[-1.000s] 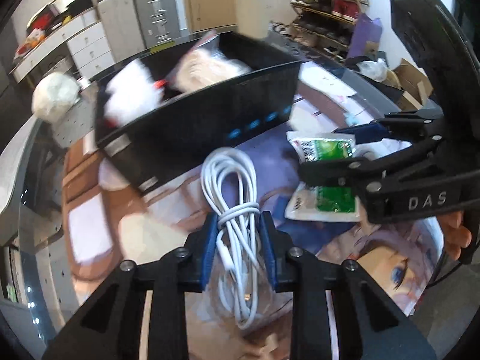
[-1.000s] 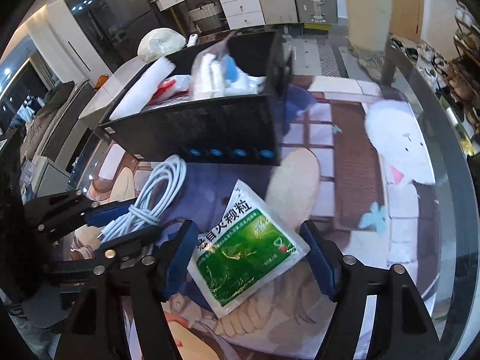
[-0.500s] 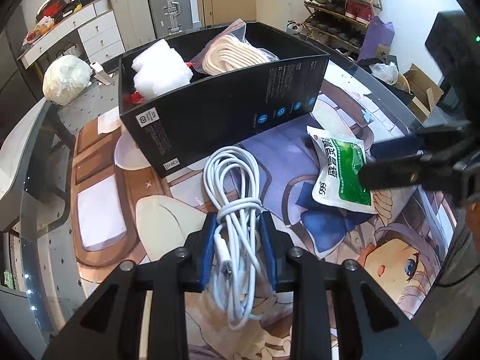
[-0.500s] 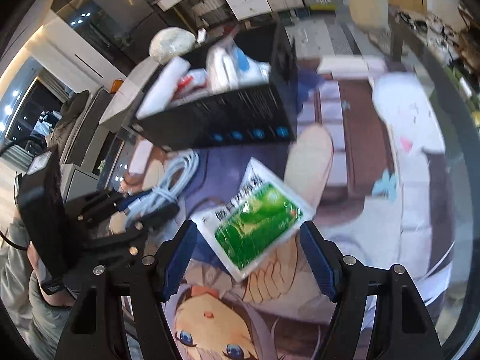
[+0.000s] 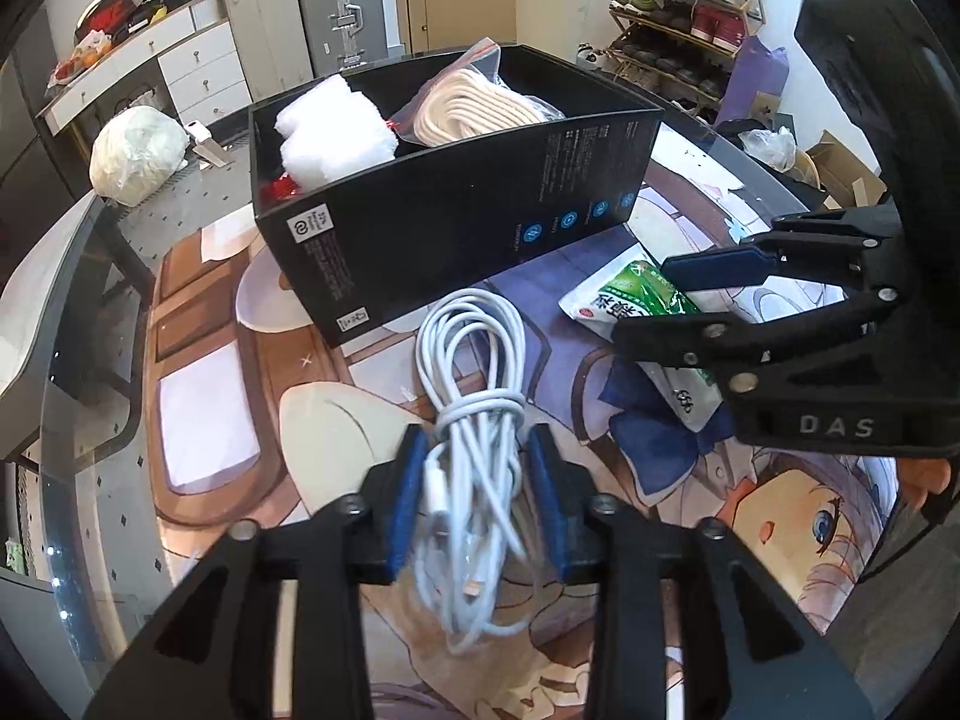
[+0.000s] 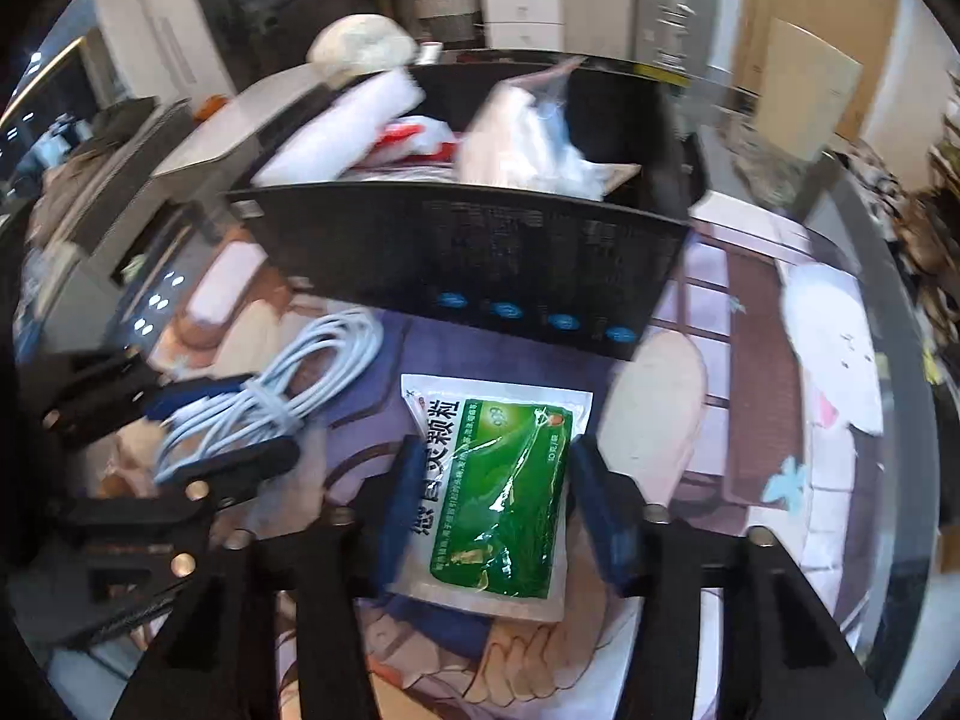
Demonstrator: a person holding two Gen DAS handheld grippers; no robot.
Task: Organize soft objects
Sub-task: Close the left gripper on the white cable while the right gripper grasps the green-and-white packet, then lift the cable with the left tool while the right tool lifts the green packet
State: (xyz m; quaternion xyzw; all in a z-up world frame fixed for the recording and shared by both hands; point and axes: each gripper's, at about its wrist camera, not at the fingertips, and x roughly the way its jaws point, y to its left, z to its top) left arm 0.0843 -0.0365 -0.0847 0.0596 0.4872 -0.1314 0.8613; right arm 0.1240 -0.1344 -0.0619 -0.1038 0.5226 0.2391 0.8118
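The green sachet [image 6: 501, 483] lies flat on the printed mat of the worktop [image 6: 750, 396], squarely between the fingers of the right gripper [image 6: 489, 501], and that is what the coming move turns on. Its long axis runs from 12 to 6 o'clock in the right wrist view, in line with the fingers, so they come onto its two long edges. Those fingers are closing. The right-hand pad [image 6: 600, 510] looks just at the packet's edge and the left-hand one slightly overlaps it, but I cannot tell that either is pressing yet; the sachet still looks to rest on the mat. The right hand is plainly the nearer one for it, tilted steeply down towards the worktop.

The black box [image 6: 480, 264] stands beyond the sachet at 12 o'clock, open on top, with a white fluffy bundle [image 5: 333, 132] and a bagged coil of pale rope [image 5: 480, 105] already inside. I would judge the packet has to be lifted clear of the near wall before going in.

At about 9 o'clock of the sachet, the white cable [image 5: 474, 420] lies bundled on the mat, its loop pointing towards the box. The left gripper [image 5: 477, 498] straddles the tied waist of the bundle, also angled steeply down. Its fingers are opening, the blue pads standing slightly off the strands on either side, so the cable looks let go, not gripped.
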